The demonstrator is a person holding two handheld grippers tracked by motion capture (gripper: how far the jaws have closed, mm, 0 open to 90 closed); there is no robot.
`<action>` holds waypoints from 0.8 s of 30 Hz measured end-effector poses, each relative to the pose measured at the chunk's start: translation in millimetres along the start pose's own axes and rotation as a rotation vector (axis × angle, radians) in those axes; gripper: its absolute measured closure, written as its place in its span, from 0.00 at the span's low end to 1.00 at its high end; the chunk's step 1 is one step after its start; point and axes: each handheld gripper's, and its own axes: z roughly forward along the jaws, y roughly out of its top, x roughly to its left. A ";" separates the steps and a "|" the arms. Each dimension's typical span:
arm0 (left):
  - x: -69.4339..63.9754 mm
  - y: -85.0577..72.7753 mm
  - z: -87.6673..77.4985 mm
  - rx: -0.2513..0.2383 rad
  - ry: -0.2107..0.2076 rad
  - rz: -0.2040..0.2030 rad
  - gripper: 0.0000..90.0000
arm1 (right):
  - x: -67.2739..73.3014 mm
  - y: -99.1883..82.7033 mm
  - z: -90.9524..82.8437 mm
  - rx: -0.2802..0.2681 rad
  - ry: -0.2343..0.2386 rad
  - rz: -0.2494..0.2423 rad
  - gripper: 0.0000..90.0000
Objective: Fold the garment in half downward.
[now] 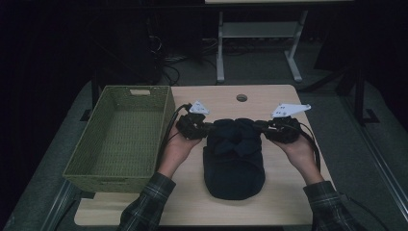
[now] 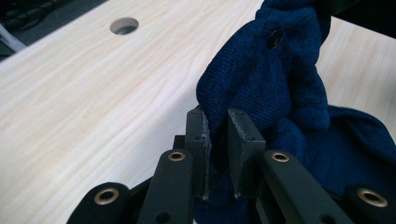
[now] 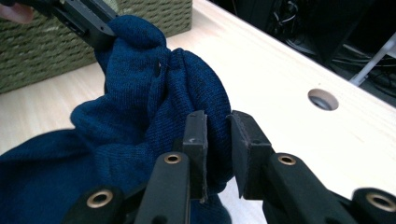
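The dark blue knitted garment lay folded on the middle of the table, its long axis running from the person's edge toward the far edge, the rounded near end pointing at the person and the bunched far end lifted between the two grippers; the left gripper had a fold of the knit between its narrowly parted jaws, and the right gripper likewise had a fold between its own, though whether the pads still pressed on the cloth could not be told at either; bare wood lay around the garment, with more room toward the far edge, where a round cable hole sat, than at the near edge; just beside the left hand, on the table's left, stood a green woven basket, with nothing in it.
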 end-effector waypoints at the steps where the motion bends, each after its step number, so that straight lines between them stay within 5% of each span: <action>1: -0.9 -2.0 0.2 0.003 -0.002 -0.001 0.88 | 0.8 -1.4 -0.2 0.007 0.007 -0.004 0.84; 24: -25.5 -34.8 -4.1 0.076 -0.116 -0.012 0.87 | 29.0 -34.4 -13.9 0.079 0.147 0.002 0.78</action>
